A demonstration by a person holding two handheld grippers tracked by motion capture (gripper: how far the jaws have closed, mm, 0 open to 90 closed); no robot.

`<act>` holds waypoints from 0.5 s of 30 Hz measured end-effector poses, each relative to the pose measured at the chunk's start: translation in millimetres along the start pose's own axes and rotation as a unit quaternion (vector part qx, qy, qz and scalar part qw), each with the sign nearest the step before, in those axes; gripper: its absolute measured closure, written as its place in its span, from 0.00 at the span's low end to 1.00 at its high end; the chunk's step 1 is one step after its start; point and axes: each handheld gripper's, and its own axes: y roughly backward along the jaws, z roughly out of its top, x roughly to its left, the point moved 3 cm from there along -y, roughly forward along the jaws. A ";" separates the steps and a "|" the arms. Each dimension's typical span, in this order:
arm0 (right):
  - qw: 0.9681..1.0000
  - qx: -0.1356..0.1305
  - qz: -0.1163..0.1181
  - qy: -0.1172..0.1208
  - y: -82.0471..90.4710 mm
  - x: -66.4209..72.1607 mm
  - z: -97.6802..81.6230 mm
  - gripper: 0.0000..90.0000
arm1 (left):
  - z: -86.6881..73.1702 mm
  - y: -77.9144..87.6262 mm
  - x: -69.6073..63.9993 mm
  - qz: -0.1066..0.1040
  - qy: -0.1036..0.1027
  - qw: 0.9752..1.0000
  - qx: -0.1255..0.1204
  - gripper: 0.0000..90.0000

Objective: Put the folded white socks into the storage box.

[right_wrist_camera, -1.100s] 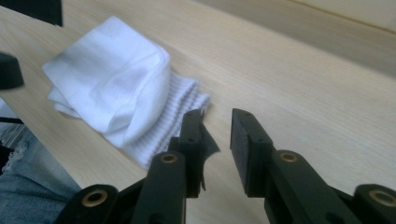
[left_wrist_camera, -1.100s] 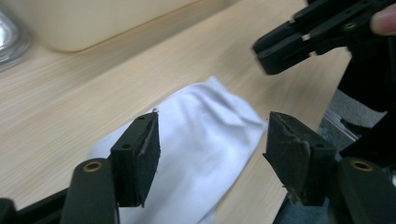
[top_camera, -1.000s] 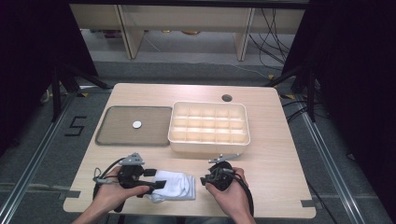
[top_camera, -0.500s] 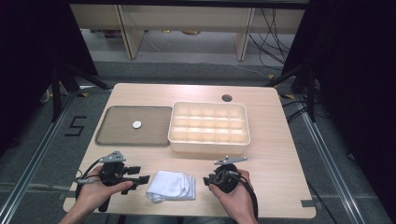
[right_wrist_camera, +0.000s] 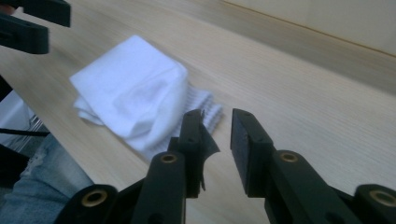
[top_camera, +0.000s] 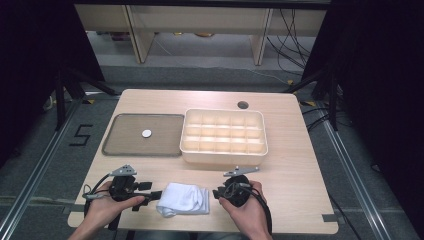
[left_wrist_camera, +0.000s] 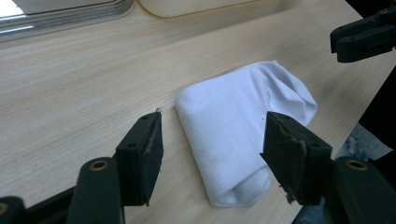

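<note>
White sock (top_camera: 184,198), soft cloth folded into a thick pad with a ribbed cuff, lies near the table's (top_camera: 295,170) near edge, between the two tongs. Left tongs (left_wrist_camera: 212,140) gape wide, holding nothing, just left of it; right tongs (right_wrist_camera: 217,135) stand narrowly parted, empty, just right. Folding looks finished; next probably calls for lifting the bundle toward the cream plastic divided box (top_camera: 223,136) beyond.

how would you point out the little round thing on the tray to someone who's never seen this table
Start at the wooden table and find the flat dark tray left of the cream compartment box. The small white disc lies alone on it, the tray's one pale spot.
</note>
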 end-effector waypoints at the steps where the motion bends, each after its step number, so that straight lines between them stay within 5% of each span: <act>1: 1.000 -0.001 0.007 0.011 -1.3 5.1 3.7 0.87 | -0.2 -1.2 -0.3 -0.002 0.002 1.000 -0.001 0.42; 15: 0.997 0.008 0.036 0.070 -21.7 45.0 23.6 0.99 | -1.1 -6.7 1.5 0.001 0.016 1.000 0.004 0.43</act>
